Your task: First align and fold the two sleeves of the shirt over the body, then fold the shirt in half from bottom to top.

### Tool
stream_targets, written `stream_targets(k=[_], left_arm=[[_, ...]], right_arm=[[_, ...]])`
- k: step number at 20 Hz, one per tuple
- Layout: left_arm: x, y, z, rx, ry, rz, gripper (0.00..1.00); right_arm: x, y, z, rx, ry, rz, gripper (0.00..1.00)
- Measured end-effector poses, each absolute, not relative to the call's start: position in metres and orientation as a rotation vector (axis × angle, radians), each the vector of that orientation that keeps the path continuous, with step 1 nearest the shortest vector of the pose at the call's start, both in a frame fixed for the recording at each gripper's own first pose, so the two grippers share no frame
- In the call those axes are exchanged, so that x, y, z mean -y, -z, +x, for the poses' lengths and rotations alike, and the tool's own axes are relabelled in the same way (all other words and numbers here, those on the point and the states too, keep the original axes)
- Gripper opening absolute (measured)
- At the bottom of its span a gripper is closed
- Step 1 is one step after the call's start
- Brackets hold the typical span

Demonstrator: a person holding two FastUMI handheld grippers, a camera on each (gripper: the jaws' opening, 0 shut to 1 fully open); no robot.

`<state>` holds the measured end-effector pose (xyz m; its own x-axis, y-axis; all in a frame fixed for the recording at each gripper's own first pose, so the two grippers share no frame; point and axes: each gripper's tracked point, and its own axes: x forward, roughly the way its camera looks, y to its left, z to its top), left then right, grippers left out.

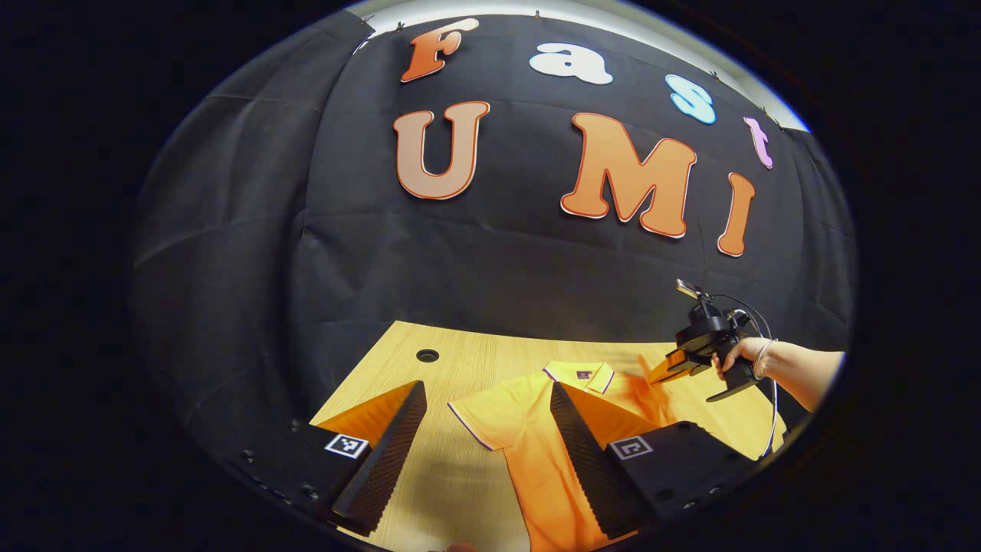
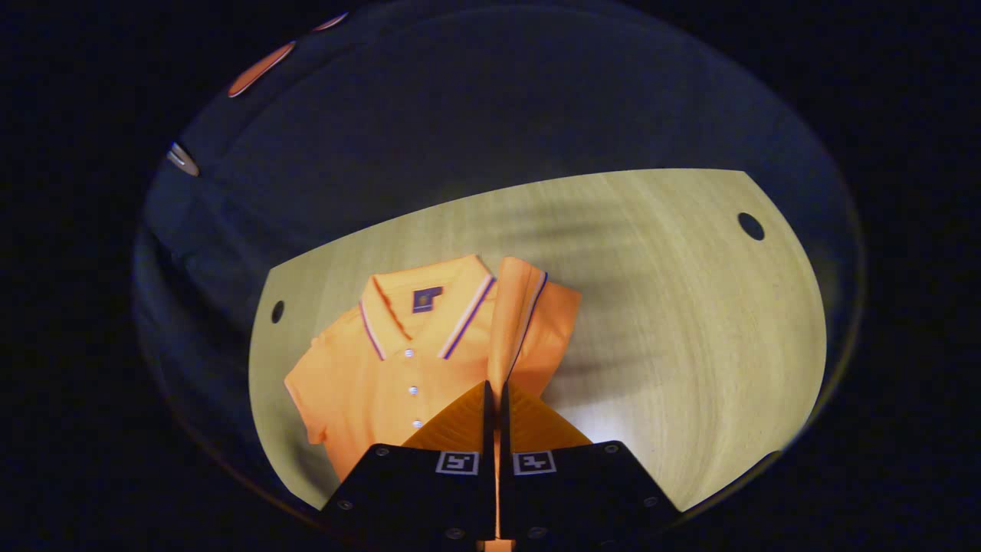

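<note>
between right tool [image 2: 494,399] fingers: lifted shirt [image 2: 398,360] sleeve [image 2: 515,322], clamped; left tool [image 1: 487,429] spread wide above shirt.

Left gripper view: even overhead light, with a pale strip above the wall [image 1: 475,253]; the table [image 1: 460,368] is bright and sharp, and lines bow toward the rim. Right of the shirt [image 1: 536,429], the sleeve [image 1: 640,387] and the far gripper [image 1: 668,370] are motion-blurred. Right gripper view: dimmer, darkening outward from the shirt [image 2: 398,360]; soft streaked shadows cross the table [image 2: 690,307] right of it, and a glare patch lies near the fingers [image 2: 467,414].
</note>
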<state>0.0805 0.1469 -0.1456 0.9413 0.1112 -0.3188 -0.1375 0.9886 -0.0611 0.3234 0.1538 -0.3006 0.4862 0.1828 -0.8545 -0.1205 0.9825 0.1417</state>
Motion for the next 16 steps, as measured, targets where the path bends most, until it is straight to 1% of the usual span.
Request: stream_targets(k=[1, 2, 4, 8, 10, 11, 13, 16], left_arm=[[-0.148, 0.144, 0.08, -0.32, -0.125, -0.083, 0.98], [-0.149, 0.144, 0.079, -0.323, -0.123, -0.085, 0.98], [-0.149, 0.147, 0.079, -0.339, -0.12, -0.108, 0.98], [-0.145, 0.163, 0.082, -0.399, -0.119, -0.226, 0.98], [-0.147, 0.176, 0.087, -0.445, -0.118, -0.271, 0.96], [-0.148, 0.181, 0.092, -0.466, -0.114, -0.297, 0.98], [-0.15, 0.195, 0.104, -0.529, -0.12, -0.373, 0.98], [-0.146, 0.219, 0.125, -0.672, -0.135, -0.487, 0.98]], right_arm=[[-0.171, 0.298, 0.32, -1.045, -0.243, 0.071, 0.27], [-0.18, 0.297, 0.315, -1.046, -0.269, 0.066, 0.51], [-0.182, 0.302, 0.311, -1.048, -0.265, 0.04, 1.0], [-0.155, 0.295, 0.304, -1.036, -0.218, 0.016, 0.99], [-0.145, 0.285, 0.3, -1.017, -0.213, 0.042, 0.99], [-0.141, 0.282, 0.295, -1.011, -0.215, 0.056, 0.99], [-0.129, 0.277, 0.285, -1.005, -0.216, 0.067, 0.99], [-0.109, 0.273, 0.269, -1.0, -0.224, 0.071, 0.99]])
